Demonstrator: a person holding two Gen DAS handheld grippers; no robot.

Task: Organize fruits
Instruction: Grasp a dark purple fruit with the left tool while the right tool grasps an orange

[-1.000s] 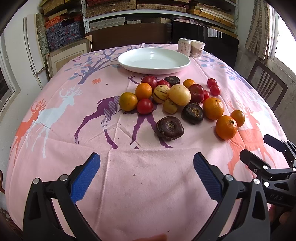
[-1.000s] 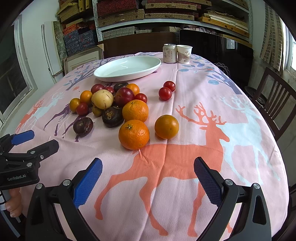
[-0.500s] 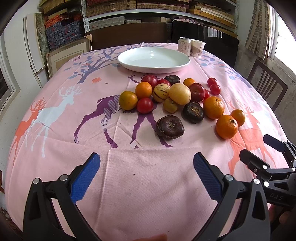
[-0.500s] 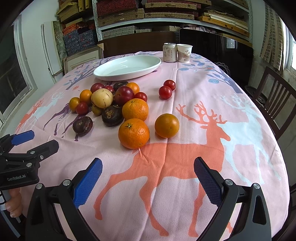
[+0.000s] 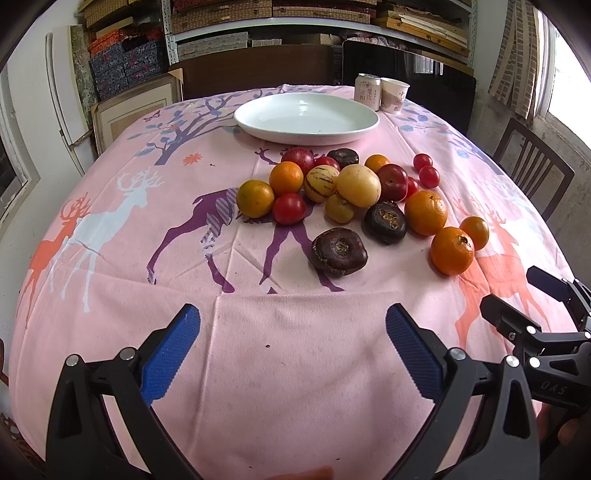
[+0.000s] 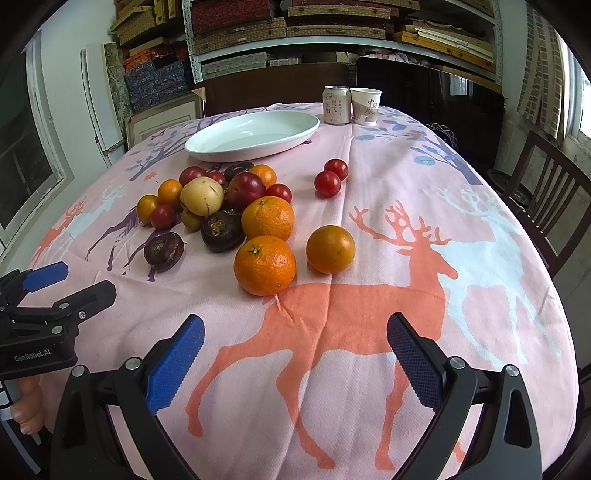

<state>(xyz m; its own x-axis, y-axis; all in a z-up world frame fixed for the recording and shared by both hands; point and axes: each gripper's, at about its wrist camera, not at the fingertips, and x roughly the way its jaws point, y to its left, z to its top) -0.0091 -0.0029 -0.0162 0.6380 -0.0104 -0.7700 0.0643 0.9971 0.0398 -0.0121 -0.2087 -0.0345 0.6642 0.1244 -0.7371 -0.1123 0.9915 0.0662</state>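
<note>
Both my claws are wide open with nothing in them, left claw (image 5: 291, 350) and right claw (image 6: 295, 354) hovering over the near edge of the table. The white plate (image 5: 306, 133) sits toward the far edge with no fruit in it. A can (image 6: 337, 105) and a paper cup (image 6: 365, 106) stand just behind it, touching. The pile of fruit (image 5: 354, 195) lies mid-table on the pink deer tablecloth (image 6: 369, 302), two small tomatoes (image 6: 330, 177) slightly apart. Shelves of boxes (image 6: 332, 26) fill the back wall.
</note>
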